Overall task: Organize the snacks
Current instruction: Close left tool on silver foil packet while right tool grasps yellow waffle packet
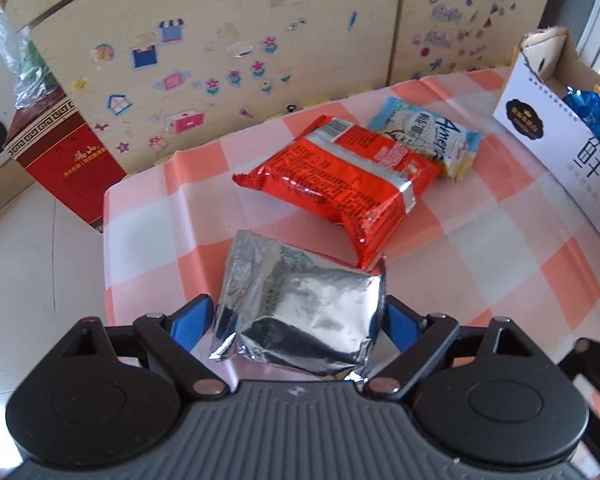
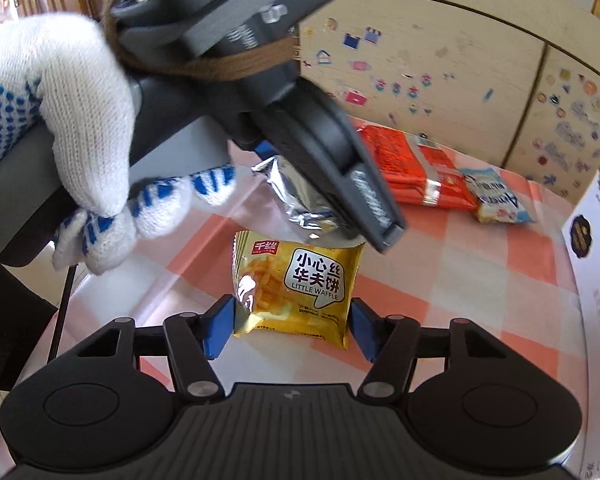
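- The left gripper point(image 1: 300, 322), black-bodied with blue pads, straddles a crinkled silver foil snack packet point(image 1: 300, 316) lying on the pink-and-white checked tablecloth point(image 1: 480, 248).
- Its blue fingers point(image 1: 190, 326) stand spread on either side of the silver packet. The right pad sits at the packet's edge and the left pad just beside its other edge; whether either pad presses the foil cannot be told.
- In the right wrist view a white knitted glove with blue dots point(image 2: 72, 140) grips the handle of that left tool, which hangs tilted over the silver packet.
- The right gripper point(image 2: 290, 326) reaches down around a small yellow snack packet printed "LITTLE WAFFLE" point(image 2: 296, 284), which lies flat on the cloth just nearer than the silver one.
- Its blue pads point(image 2: 220, 330) lie at the two lower side edges of the yellow packet, apparently touching without visibly squeezing it.
- Farther back on the cloth lies a large red-orange foil packet with a silver seam strip point(image 1: 340, 184), back side up.
- Tucked against and partly under its far end is a pale blue-and-white packet with a yellow end point(image 1: 432, 140).
- At the table's right edge stands an open white cardboard box with dark lettering point(image 1: 540, 132); blue and yellow wrappers point(image 1: 592, 116) show inside it.
- Behind the table runs a pale wooden panel covered with small coloured stickers point(image 1: 220, 60).
- A red carton with a gold key-pattern border point(image 1: 60, 148) stands on the floor at the left.
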Action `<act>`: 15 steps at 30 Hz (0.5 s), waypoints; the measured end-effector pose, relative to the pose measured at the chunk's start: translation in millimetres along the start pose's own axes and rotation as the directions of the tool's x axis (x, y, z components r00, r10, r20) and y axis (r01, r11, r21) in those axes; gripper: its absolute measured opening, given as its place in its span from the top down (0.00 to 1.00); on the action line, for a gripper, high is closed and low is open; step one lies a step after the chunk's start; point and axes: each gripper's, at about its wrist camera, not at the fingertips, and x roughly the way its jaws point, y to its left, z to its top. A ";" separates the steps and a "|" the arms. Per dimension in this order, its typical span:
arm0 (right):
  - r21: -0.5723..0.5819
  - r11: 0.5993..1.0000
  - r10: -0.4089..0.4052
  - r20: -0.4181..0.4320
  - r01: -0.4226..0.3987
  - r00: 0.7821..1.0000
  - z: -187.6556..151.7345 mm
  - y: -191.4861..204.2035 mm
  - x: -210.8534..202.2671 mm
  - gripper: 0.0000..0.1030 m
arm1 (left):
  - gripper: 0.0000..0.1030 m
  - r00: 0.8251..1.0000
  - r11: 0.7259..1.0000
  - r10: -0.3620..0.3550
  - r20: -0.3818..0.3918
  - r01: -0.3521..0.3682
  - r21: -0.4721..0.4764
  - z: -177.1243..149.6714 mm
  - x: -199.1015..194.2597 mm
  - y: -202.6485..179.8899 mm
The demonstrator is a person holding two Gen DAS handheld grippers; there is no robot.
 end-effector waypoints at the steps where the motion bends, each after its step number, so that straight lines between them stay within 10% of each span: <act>1: 0.011 1.000 -0.003 -0.003 0.003 1.000 -0.2 -2.3 -1.4 0.35 | 0.16 1.000 1.000 -0.011 0.001 0.011 -0.007 -0.4 0.0 1.4; 15: 0.062 0.998 -0.030 -0.009 0.030 1.000 -0.5 -25.2 -15.4 0.36 | 0.27 0.999 0.999 -0.019 0.028 0.020 -0.029 -10.9 -16.2 3.7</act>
